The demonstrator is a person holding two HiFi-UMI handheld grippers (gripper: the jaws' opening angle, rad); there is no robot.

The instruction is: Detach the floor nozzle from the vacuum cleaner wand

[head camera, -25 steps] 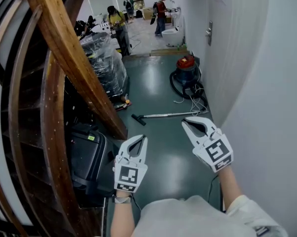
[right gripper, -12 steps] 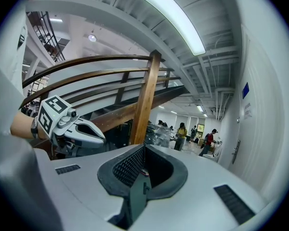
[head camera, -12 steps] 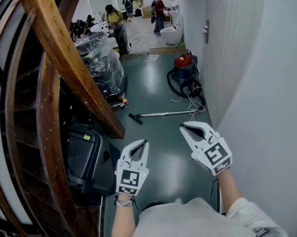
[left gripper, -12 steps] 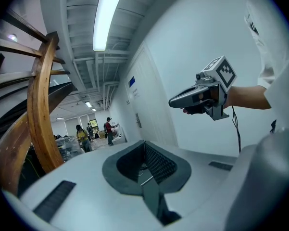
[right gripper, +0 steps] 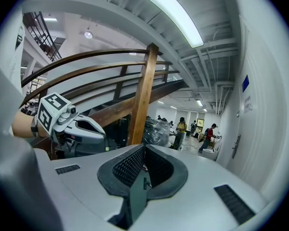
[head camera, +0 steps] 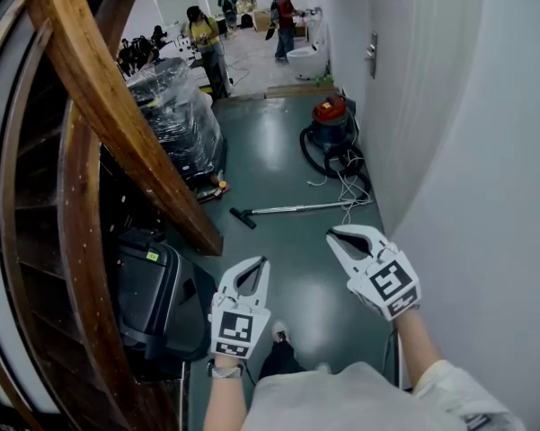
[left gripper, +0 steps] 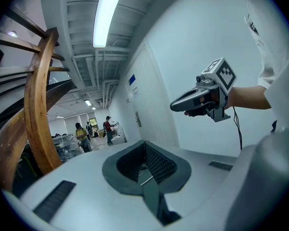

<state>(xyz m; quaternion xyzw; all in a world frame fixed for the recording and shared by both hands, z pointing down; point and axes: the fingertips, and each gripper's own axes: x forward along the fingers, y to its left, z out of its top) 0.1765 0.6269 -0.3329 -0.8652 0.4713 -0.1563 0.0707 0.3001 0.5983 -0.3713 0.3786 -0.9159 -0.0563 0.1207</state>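
Note:
The vacuum cleaner, a red and black canister [head camera: 332, 119] with a dark hose, stands on the green floor by the right wall. Its silver wand [head camera: 296, 208] lies flat on the floor, with the black floor nozzle [head camera: 241, 216] on its left end. Both grippers hang in the air well short of it. My left gripper [head camera: 262, 261] is shut and empty at lower centre. My right gripper [head camera: 331, 234] is shut and empty, closer to the wall. The left gripper [left gripper: 145, 142] view shows the right gripper [left gripper: 202, 97] alongside; the right gripper [right gripper: 144, 147] view shows the left gripper [right gripper: 72, 126].
A curved wooden stair rail [head camera: 117, 115] and beam close off the left. A black case [head camera: 157, 299] sits under it, and a plastic-wrapped stack [head camera: 175, 119] stands further on. White wall and door [head camera: 413, 88] run along the right. Loose cables [head camera: 349, 187] lie by the wand. People stand far down the corridor.
The view has advanced along the corridor toward the vacuum. Both grippers have sunk a little. A shoe now shows below the left gripper.

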